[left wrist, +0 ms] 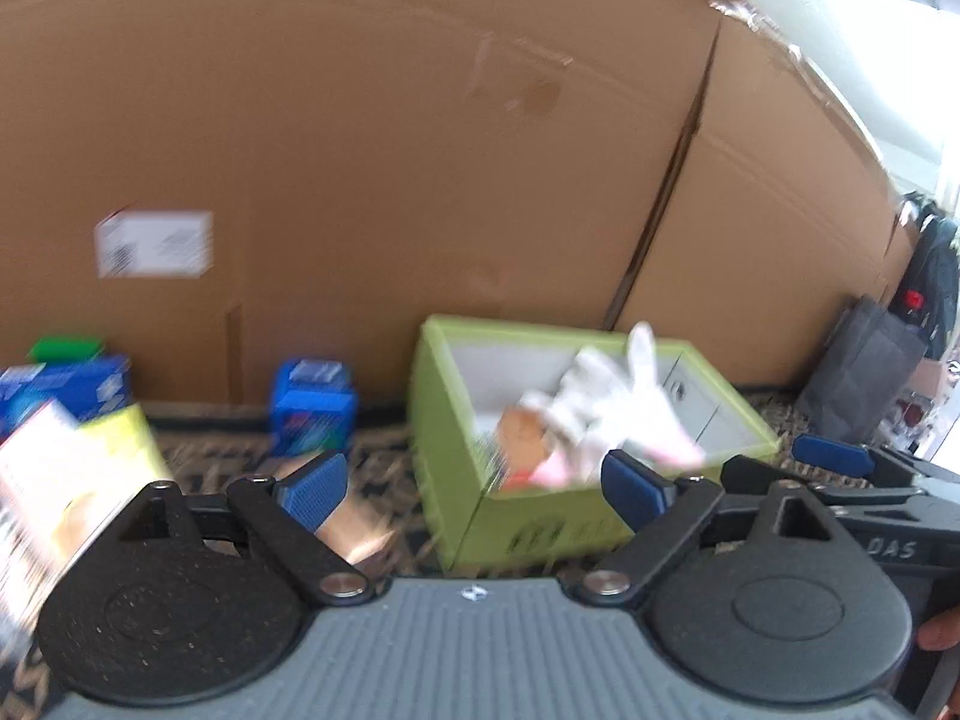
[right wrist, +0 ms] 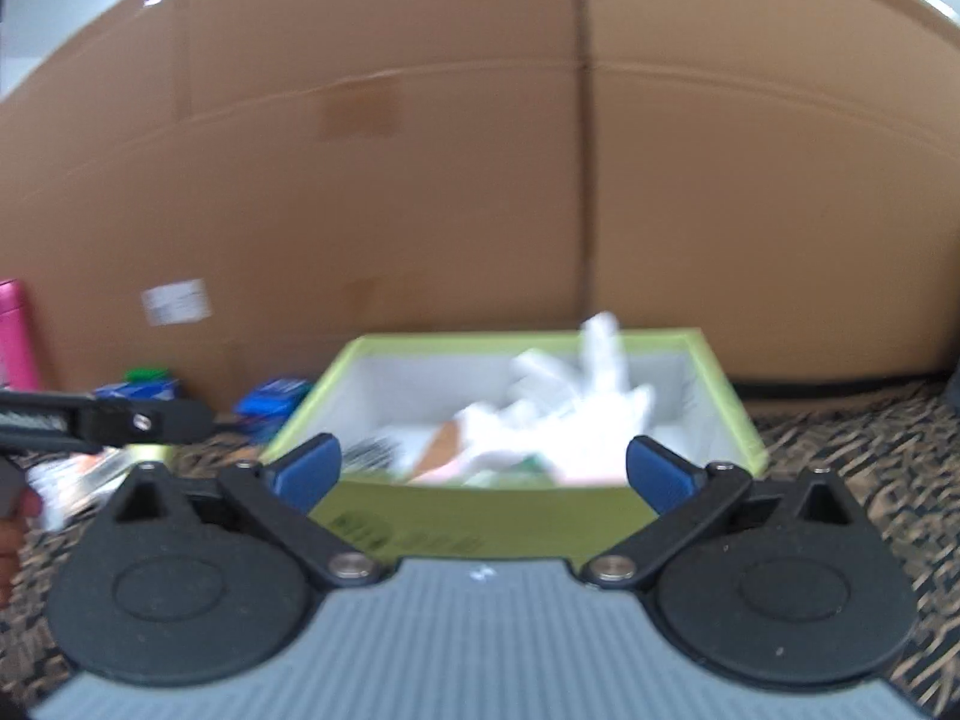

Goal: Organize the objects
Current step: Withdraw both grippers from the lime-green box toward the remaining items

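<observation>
The green box [right wrist: 528,516] is where the loose things are being gathered, and it sits on the patterned carpet [right wrist: 870,456] in front of a wall of large cardboard cartons [right wrist: 420,180], just ahead of both tongs; the right gripper [right wrist: 483,468] stands with its blue pads wide apart and nothing between them, aimed at the near wall of the box; the left gripper [left wrist: 477,480] is likewise spread wide and empty, pointing at the box's near left corner. Inside the box lies a white plastic bag [right wrist: 576,408], bunched up with one twist poking above the rim, over some packets too blurred to name. Further out to the left, blue cartons [left wrist: 312,402] stand against the cardboard, and a yellow-and-white packet [left wrist: 72,468] lies beside the left tool. Both views are smeared, so I judge the hands are moving fast; the risk from here is that a quick reach clips the light box and shoves it across the carpet, or that a pad snags the bag's raised twist and drags the contents back out; the flat packet on the left could also slip from a hasty pinch at its edge.
</observation>
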Demonstrator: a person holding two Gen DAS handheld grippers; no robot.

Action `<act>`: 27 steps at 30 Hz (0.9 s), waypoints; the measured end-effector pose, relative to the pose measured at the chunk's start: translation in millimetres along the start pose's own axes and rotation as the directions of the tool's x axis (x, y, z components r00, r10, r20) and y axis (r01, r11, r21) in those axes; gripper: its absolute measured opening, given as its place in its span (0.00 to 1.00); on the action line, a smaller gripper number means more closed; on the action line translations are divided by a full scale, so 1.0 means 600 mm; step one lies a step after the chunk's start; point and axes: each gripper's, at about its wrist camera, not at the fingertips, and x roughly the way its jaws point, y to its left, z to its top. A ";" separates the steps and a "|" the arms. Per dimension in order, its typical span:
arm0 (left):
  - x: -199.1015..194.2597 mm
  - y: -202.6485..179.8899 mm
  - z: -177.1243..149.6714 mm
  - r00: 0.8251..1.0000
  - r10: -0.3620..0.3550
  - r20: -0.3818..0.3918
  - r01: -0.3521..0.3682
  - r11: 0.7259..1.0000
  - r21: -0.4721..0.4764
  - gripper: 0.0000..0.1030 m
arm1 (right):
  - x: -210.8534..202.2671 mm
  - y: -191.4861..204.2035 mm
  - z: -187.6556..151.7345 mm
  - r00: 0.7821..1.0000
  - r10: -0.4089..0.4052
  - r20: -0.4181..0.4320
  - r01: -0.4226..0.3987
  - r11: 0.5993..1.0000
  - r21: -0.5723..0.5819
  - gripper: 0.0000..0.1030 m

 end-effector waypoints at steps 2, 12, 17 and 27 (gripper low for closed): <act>-0.024 0.023 -0.026 0.999 0.034 -0.018 -0.034 0.999 -0.025 0.92 | -0.009 0.023 -0.022 0.999 0.036 -0.025 -0.036 0.999 0.018 1.00; -0.091 0.138 -0.109 0.977 0.193 -0.089 -0.200 0.976 -0.083 0.92 | 0.022 0.161 -0.120 0.971 0.057 -0.232 -0.030 0.992 0.119 1.00; -0.117 0.195 -0.106 0.966 0.248 -0.068 -0.256 0.953 -0.160 0.92 | 0.047 0.233 -0.130 0.964 0.135 -0.230 -0.135 0.991 0.014 1.00; -0.102 0.261 -0.069 0.966 0.255 -0.042 -0.257 0.929 -0.266 0.92 | 0.123 0.338 -0.114 0.962 0.166 -0.218 -0.204 0.964 -0.167 0.96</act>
